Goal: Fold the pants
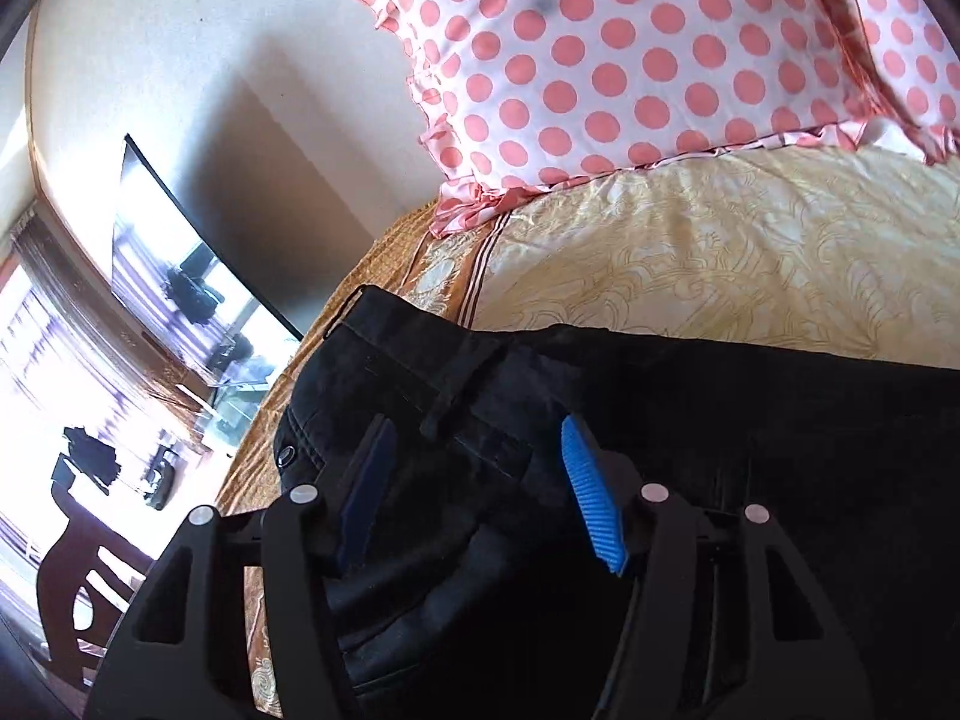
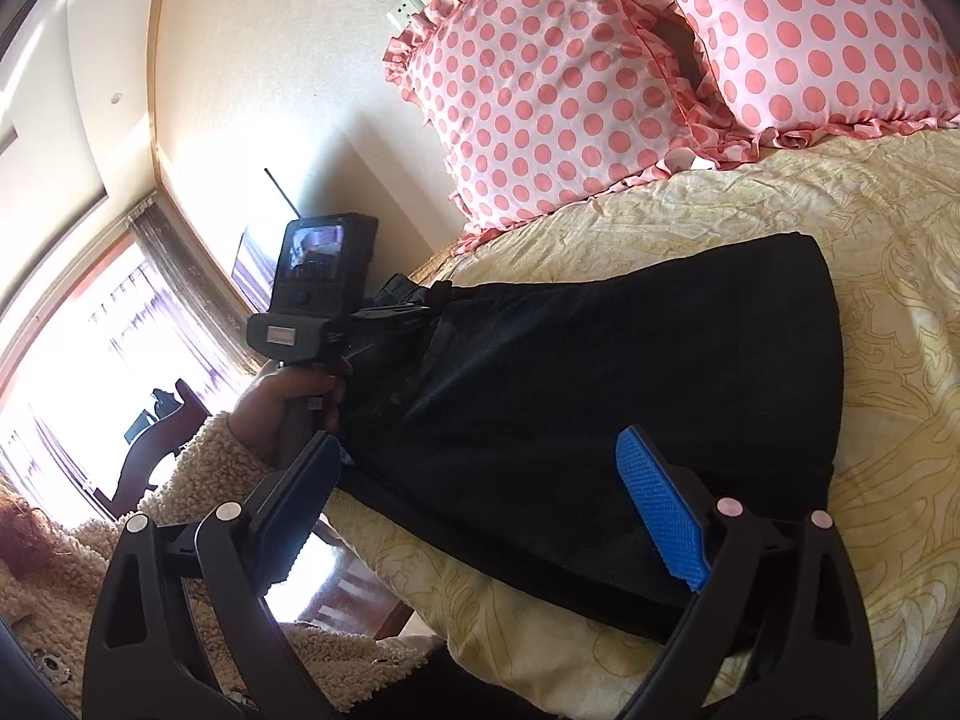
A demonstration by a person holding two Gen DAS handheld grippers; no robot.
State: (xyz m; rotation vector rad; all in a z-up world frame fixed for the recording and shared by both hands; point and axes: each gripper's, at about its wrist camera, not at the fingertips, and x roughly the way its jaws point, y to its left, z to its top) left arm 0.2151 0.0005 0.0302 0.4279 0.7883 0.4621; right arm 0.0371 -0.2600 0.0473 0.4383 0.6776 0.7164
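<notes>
Black pants (image 2: 600, 396), dense matte cloth, lie folded in a wedge on a cream damask-patterned bedspread (image 2: 870, 312). Satin polka-dot pillows (image 2: 540, 78) w/ frilly edges sit at 12 o'clock. Left gripper (image 1: 474, 480): ribbed blue pads apart, jaws approx. half open, waistband w/ belt loop & button between them, nothing pinched. Right gripper (image 2: 498, 510): jaws wide, over the pants' near edge, holding nothing. A hand (image 2: 282, 402) in a fleecy sleeve (image 2: 198, 480) at 9 o'clock grips the left tool.

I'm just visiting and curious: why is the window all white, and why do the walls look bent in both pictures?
Left wrist view: the window is blown out by daylight, the black pants lose detail in shadow, and the fisheye lens curves the wall. Right wrist view: the same glare at the window, and the polka-dot pillows bulge near the edge.
</notes>
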